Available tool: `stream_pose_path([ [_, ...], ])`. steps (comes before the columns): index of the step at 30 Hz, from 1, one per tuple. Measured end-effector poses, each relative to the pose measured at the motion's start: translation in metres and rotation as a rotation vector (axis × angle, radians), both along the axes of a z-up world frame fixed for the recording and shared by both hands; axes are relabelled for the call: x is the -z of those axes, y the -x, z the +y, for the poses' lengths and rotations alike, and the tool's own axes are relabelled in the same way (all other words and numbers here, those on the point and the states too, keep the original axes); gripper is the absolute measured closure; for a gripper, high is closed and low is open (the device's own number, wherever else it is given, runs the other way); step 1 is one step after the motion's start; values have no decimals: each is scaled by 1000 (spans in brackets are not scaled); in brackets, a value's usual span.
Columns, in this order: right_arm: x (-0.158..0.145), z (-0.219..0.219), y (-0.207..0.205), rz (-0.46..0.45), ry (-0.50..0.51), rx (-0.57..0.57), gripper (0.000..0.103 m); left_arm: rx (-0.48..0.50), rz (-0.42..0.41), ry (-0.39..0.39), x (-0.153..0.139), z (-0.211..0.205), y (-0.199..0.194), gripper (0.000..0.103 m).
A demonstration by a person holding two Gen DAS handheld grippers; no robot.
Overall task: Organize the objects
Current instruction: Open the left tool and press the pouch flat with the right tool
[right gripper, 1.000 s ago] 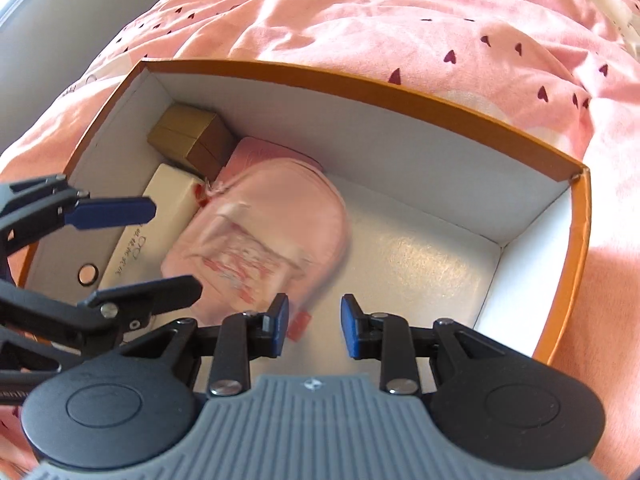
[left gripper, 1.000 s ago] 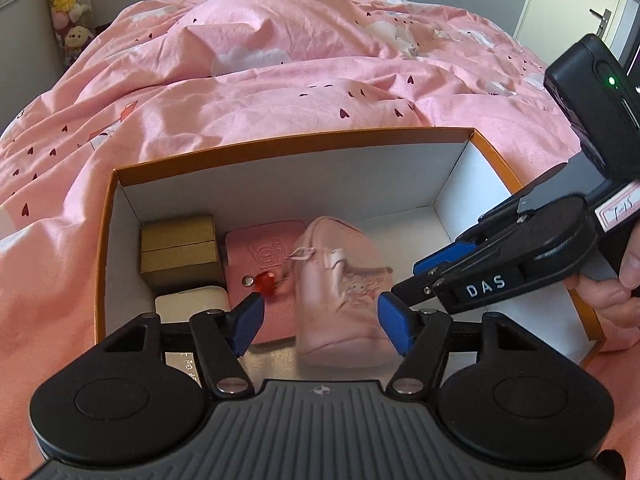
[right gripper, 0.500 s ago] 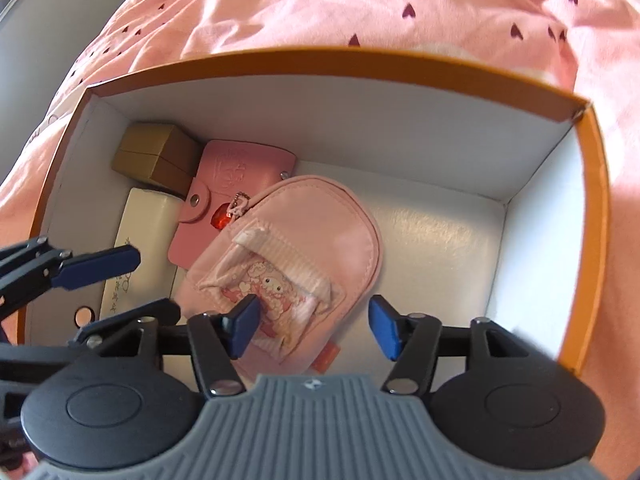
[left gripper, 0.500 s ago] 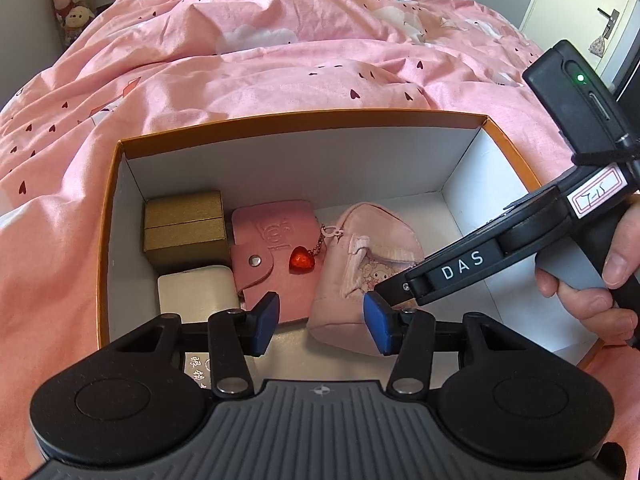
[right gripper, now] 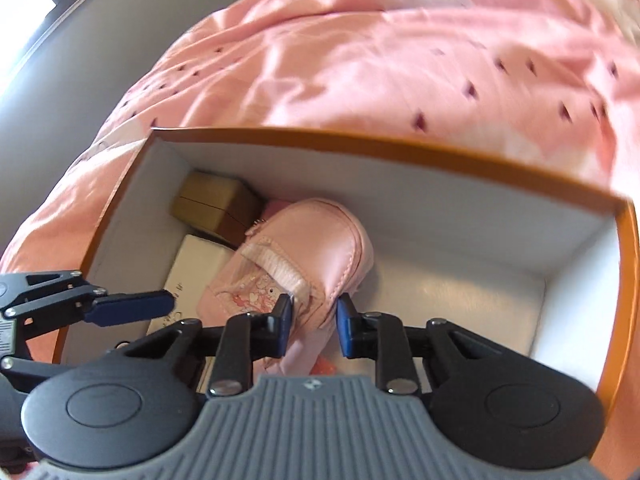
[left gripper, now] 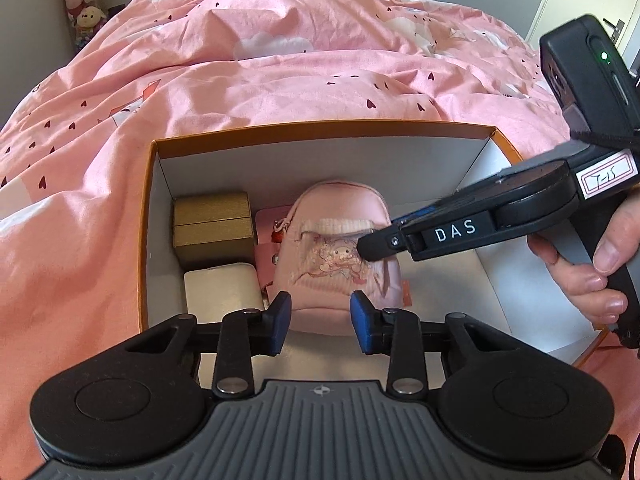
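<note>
The small pink backpack pouch point(left gripper: 338, 254) stands propped inside the orange-rimmed box point(left gripper: 320, 132), base toward the near wall and rounded top toward the far one, so its long axis runs away from both cameras; it leans over the pink wallet point(left gripper: 266, 240) just to its left, of which only a strip shows. In the right wrist view the right gripper point(right gripper: 311, 322) sits at the pouch's lower right corner with fabric between the blue pads; the jaws have just been closing, and they look pinched on that corner and its seam, though blur keeps me from being sure how firmly. The left gripper point(left gripper: 320, 322) hovers at the pouch's near bottom edge, its jaws also just closing, yet the pads point(left gripper: 282, 312) stand apart on either side of the base without pressing it, so it holds nothing. The right hand point(left gripper: 588, 268) is therefore the one already on the pouch, coming in from the right side across its printed front pocket, while the left lies below and slightly short of it. Left of the pouch, against the box's left wall, the gold box point(left gripper: 212, 230) sits at the back with the cream case point(left gripper: 220, 288) in front, and the right half of the floor is bare. The box rests on a pink duvet point(left gripper: 280, 80) with small hearts. I judge the next move to be shifting the pouch rightward or laying it flat, steered by the right grip.
</note>
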State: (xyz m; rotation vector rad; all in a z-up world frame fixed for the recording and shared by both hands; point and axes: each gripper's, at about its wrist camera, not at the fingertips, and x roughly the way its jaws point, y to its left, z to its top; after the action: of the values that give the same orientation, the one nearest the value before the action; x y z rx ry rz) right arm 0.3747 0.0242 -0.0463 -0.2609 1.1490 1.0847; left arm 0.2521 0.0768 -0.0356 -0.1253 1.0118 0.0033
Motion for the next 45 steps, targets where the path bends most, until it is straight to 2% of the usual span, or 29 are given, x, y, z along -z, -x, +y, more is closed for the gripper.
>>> stream_pose_path([
  [6, -14, 18, 11, -146, -26, -184, 82, 2, 10, 12, 4, 3, 4, 69],
  [11, -28, 7, 19, -192, -117, -284, 83, 11, 2, 36, 4, 4, 5, 69],
  [12, -29, 8, 22, -206, -110, -294, 83, 12, 1, 33, 4, 4, 4, 69],
  [15, -14, 16, 16, -177, -53, -225, 84, 1, 7, -3, 8, 1, 1, 69],
  [18, 2, 21, 4, -116, -19, -122, 84, 6, 10, -1, 9, 0, 2, 69],
  [20, 13, 22, -3, -46, -9, -60, 84, 13, 11, -6, 9, -1, 2, 69],
  [23, 17, 24, -4, -25, -8, -20, 84, 4, 32, -57, 13, -5, -3, 69],
  [25, 16, 27, -1, -30, -4, -21, 84, -14, 56, -106, 17, -8, -8, 69],
  [29, 16, 29, 1, -42, 9, -18, 80, -56, 66, -70, 19, -5, -10, 70],
  [32, 15, 26, 0, -30, 11, -3, 72, -74, 53, -46, 18, -3, -7, 69],
  [34, 13, 24, 1, -30, 14, 12, 70, -82, 39, -31, 17, -1, -5, 69],
  [39, 1, 17, 7, -99, 24, 37, 52, -86, -20, 2, 5, -1, 1, 67],
  [45, -21, 1, 18, -189, 5, 76, 45, -66, -125, 15, -19, -11, 17, 58],
])
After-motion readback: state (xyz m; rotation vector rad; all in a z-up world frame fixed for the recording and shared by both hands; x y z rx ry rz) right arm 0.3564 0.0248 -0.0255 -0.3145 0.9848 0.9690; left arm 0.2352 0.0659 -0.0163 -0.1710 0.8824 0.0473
